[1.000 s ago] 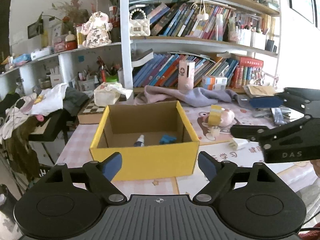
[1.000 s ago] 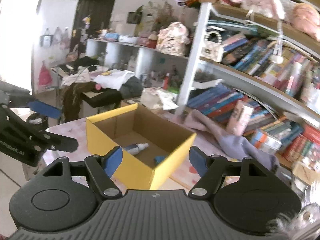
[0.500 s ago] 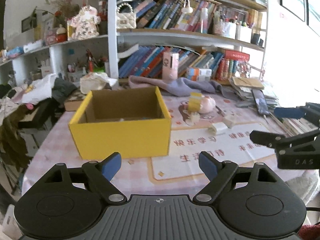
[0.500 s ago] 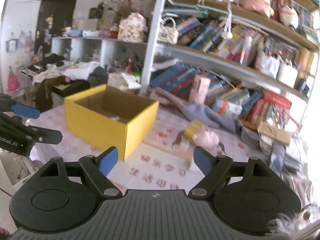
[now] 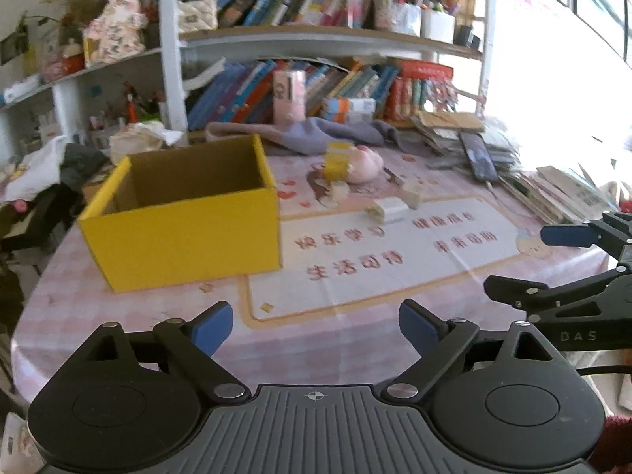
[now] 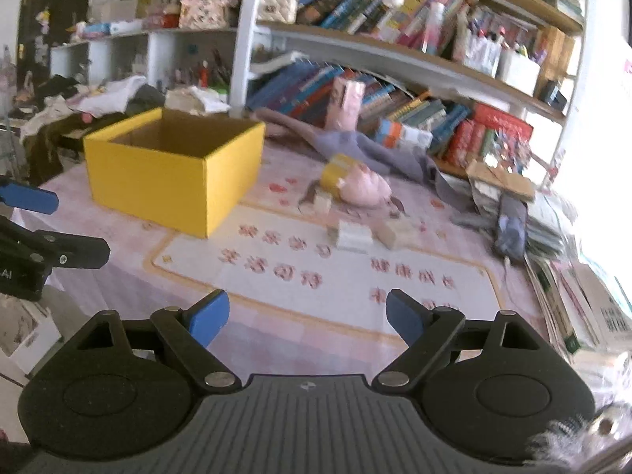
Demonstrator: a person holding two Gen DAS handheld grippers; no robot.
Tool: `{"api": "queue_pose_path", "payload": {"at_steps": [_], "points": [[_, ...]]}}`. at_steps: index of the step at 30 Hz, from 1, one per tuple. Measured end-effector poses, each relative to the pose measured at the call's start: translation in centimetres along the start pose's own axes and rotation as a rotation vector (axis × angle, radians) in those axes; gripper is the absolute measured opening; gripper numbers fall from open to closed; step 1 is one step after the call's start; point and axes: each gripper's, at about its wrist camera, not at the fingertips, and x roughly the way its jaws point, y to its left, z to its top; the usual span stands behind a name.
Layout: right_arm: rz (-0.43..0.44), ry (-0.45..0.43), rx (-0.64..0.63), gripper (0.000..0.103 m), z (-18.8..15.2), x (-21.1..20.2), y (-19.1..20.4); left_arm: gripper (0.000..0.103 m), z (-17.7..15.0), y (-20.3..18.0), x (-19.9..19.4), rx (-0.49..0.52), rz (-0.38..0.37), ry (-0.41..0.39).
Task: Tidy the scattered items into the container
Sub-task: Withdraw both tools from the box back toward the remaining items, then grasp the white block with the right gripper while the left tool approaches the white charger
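Both grippers had drawn back from the yellow box (image 5: 185, 213) since the earlier frames, so that its inside no longer showed and the loose items on the mat came into view. The left gripper (image 5: 316, 326) hung over the near edge of the surface (image 5: 130, 316), its jaws spread and just widened further, nothing between them. The right gripper (image 6: 306, 318) pointed across the printed mat (image 6: 324, 276), its jaws likewise spread, just opened wider, and bare.

The box stood on the left part of the surface. Well to its right lay what remained to tidy: a small white block (image 6: 353, 235) with a tan block (image 6: 397, 233) just beside it, and further back a pink plush toy (image 6: 365, 187) touching a yellow piece (image 6: 335, 172) (blur hid their finer shape).

The step in hand looked like a reach for the next item, probably the white block, which lay nearest the right gripper. To do it well, the jaws should come down straddling that block alone, squared to its longer sides, so the tan neighbour was not nudged or caught with it.
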Motion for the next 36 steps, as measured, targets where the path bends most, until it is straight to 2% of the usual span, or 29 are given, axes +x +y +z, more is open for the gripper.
{"api": "queue_pose_path", "payload": {"at_steps": [6, 11, 16, 36], "points": [[-0.028, 0.046, 0.030, 0.088, -1.0, 0.1, -1.3, 0.095, -0.2, -2.0, 1.6, 0.041, -0.063, 0.050], [-0.038, 0.091, 0.071, 0.089, -1.5, 0.6, -2.5, 0.096, -0.2, -2.9, 2.7, 0.054, -0.080, 0.093], [-0.046, 0.096, 0.071, 0.089, -1.6, 0.8, -3.3, 0.096, -0.1, -3.5, 3.8, 0.059, -0.103, 0.125], [-0.072, 0.155, 0.124, 0.089, -1.6, 4.0, -8.0, 0.096, 2.4, -7.0, 9.1, 0.112, -0.171, 0.169]]}}
